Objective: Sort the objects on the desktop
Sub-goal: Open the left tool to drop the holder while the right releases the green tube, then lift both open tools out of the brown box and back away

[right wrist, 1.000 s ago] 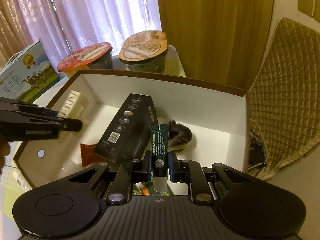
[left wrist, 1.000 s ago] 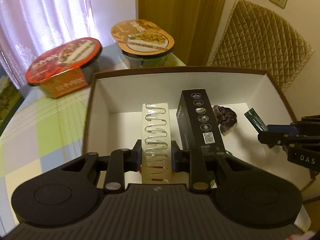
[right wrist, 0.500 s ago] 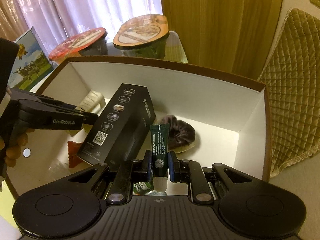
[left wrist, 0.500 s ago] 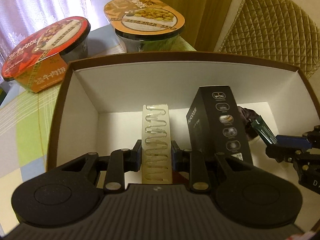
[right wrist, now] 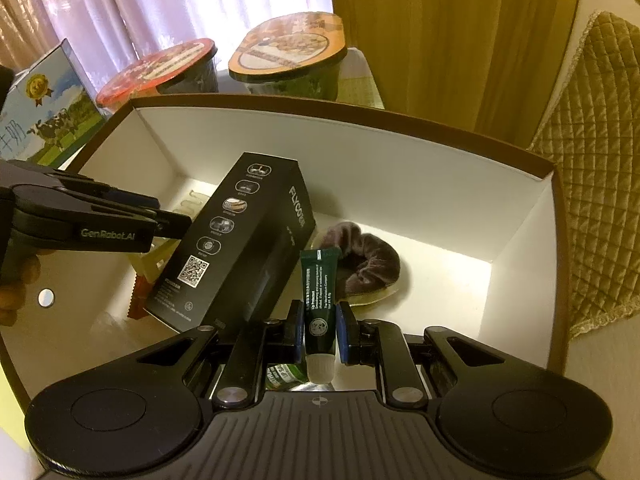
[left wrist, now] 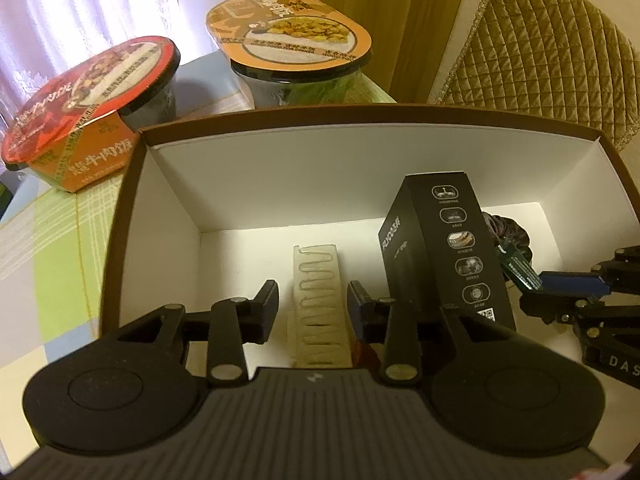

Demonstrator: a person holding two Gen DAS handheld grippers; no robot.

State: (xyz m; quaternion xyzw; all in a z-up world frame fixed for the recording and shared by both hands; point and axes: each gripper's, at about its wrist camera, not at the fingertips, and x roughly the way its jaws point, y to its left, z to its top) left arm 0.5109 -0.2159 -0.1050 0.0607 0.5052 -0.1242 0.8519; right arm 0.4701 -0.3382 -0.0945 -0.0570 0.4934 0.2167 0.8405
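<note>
A brown-rimmed white box [left wrist: 360, 148] [right wrist: 400, 168] holds a black carton [left wrist: 448, 248] [right wrist: 240, 240], a purple scrunchie [right wrist: 360, 260] and a cream ribbed pack [left wrist: 318, 296]. My left gripper [left wrist: 313, 304] is open, its jaws apart on either side of the cream pack, which lies on the box floor. My right gripper [right wrist: 318, 330] is shut on a dark green tube [right wrist: 318, 300] [left wrist: 516, 268], held inside the box next to the carton, in front of the scrunchie.
Two instant meal bowls, red [left wrist: 92, 108] and orange [left wrist: 292, 40], stand behind the box on a checked tablecloth [left wrist: 56, 240]. A milk carton [right wrist: 44, 112] is at the left. A quilted chair back [left wrist: 540, 48] stands to the right. A red wrapper [right wrist: 138, 300] lies under the carton.
My left gripper has opened and let go of the cream pack, which now lies on the box floor. My right gripper has moved lower into the box with the tube.
</note>
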